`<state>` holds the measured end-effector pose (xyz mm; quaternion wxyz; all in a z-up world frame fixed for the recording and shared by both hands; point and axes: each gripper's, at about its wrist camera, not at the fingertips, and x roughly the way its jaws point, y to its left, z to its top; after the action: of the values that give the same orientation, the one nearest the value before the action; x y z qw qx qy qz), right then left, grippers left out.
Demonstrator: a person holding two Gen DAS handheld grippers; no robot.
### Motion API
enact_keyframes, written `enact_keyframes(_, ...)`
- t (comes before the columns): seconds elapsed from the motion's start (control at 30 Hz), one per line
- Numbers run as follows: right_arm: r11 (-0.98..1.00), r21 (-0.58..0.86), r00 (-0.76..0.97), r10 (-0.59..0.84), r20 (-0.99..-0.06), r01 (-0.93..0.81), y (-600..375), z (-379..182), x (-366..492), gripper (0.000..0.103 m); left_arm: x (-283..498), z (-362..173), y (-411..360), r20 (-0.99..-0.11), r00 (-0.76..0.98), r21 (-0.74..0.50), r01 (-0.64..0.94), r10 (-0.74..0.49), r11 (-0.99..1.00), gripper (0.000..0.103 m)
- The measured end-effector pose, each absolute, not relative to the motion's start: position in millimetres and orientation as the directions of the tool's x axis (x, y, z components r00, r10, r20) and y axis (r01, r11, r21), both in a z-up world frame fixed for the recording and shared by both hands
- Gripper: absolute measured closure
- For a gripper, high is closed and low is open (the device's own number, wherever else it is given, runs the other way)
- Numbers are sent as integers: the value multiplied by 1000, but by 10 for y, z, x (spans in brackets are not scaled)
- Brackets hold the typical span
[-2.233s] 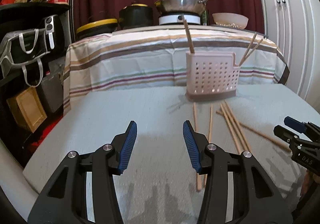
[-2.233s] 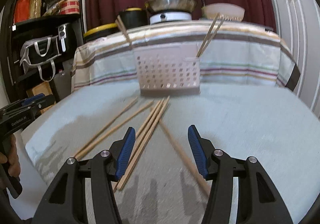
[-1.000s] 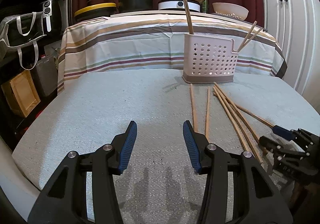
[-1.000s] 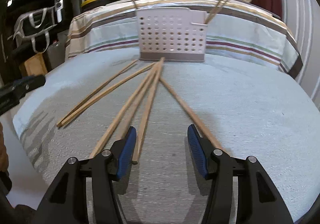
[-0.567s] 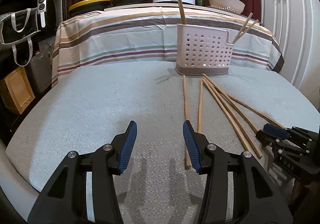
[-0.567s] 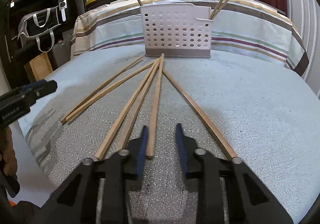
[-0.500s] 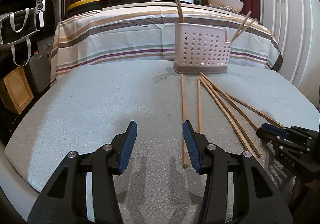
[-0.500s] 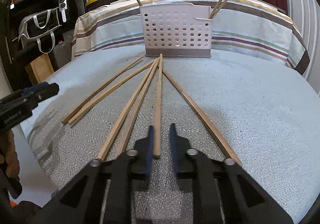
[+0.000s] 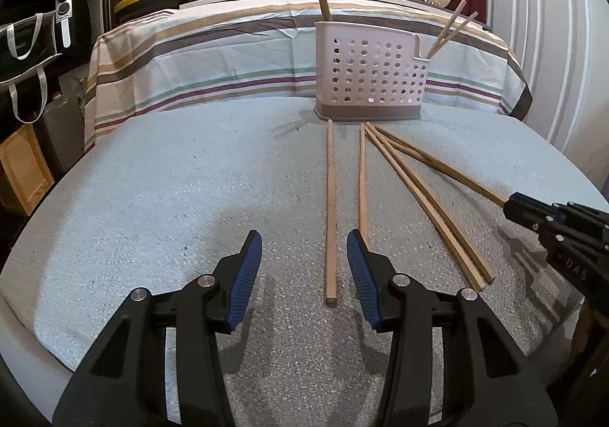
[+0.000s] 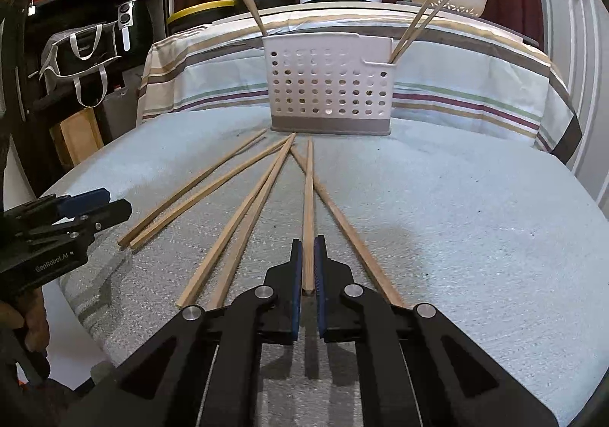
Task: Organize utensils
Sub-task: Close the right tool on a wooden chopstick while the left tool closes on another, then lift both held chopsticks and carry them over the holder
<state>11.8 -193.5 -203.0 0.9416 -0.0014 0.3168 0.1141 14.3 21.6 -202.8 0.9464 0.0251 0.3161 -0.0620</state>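
Right gripper (image 10: 308, 267) has its fingers clamped on the near end of one chopstick (image 10: 308, 191) lying on the desk (image 10: 456, 217). Left gripper (image 9: 304, 267) sits half open around another (image 9: 330, 206), not touching. Chopsticks look light, stiff, thin; an end grip will likely pivot. Holder (image 10: 331, 84) sits just beyond.
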Motion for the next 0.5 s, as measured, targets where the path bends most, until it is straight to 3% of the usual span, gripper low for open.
enact_keyframes(0.23,973,80,779,223,-586,-219,-1996,-2013,108,96,196,-2163,128,-636,764,20,154,-106,988,73)
enact_keyframes(0.4,972,90,781,230,-580,-219,-2013,-2007,100,96,204,-2201,89,-638,762,31,168,-110,985,95)
enact_keyframes(0.5,971,98,782,235,-577,-219,-2022,-2001,98,96,186,-2197,77,-631,768,35,172,-112,985,96)
